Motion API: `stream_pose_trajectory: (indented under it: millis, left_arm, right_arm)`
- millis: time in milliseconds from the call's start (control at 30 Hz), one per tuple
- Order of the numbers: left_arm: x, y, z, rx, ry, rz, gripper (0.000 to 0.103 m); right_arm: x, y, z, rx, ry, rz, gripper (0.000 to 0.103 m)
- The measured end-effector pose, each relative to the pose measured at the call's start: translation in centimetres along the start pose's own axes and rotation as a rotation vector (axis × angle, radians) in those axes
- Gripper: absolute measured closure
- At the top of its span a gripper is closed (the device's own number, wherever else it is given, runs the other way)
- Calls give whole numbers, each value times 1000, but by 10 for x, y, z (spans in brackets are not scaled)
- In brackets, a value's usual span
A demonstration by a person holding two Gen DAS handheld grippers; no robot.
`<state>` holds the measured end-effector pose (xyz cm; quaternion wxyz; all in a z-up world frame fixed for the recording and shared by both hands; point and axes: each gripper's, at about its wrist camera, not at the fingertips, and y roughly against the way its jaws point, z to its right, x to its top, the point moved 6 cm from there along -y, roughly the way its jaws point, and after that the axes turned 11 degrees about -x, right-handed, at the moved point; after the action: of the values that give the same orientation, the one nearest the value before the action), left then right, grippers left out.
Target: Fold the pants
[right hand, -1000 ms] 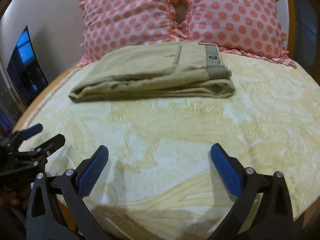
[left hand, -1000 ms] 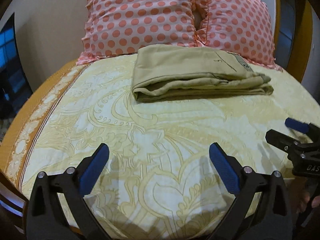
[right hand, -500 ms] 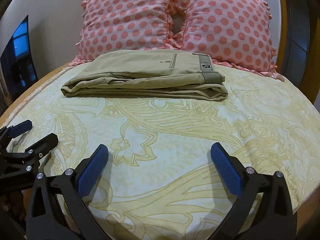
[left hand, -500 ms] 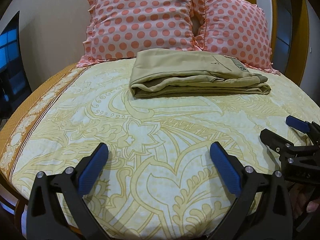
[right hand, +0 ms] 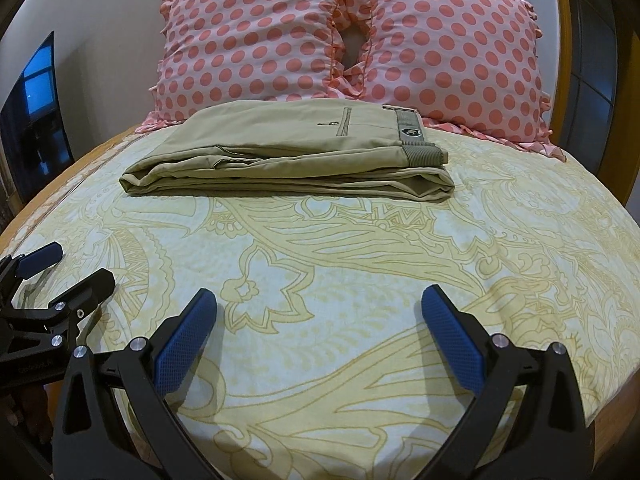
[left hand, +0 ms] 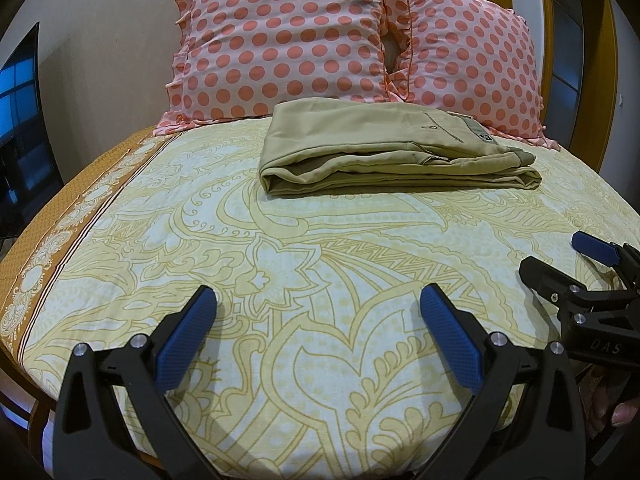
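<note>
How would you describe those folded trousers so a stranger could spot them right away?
Start at the bed with its yellow patterned sheet, then look toward the two pink polka-dot pillows at its head. Just in front of them lie the khaki pants, folded flat: the only plain, unpatterned fabric there.

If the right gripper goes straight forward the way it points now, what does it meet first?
Probably the bedsheet first, since the open right gripper hangs low over it. Beyond that lie the folded pants, then the pillows. Depth is hard to judge here.

Folded khaki pants (left hand: 384,148): 1. Pink polka-dot pillows: 2, left pillow (left hand: 280,40), right pillow (left hand: 472,60). Patterned bed (left hand: 280,272): 1. Dark screen (left hand: 20,120): 1.
</note>
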<state>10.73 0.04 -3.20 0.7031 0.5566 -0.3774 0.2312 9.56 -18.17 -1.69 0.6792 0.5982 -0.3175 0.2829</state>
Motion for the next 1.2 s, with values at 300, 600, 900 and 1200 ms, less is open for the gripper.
stream_pose_trajectory:
  millis: [300, 600, 900, 1200]
  left_arm:
    - [0, 0, 0, -1, 2, -5, 2]
    - [1, -1, 0, 0, 4, -9, 2]
    - [1, -1, -1, 0, 4, -9, 2]
    - [1, -1, -1, -1, 3, -9, 2]
  right_arm:
    - [0, 0, 1, 1, 1, 1, 1]
    - [0, 0, 1, 3, 2, 1, 1]
    - [0, -1, 1, 4, 2, 2, 1]
    - [0, -1, 2, 4, 2, 3, 1]
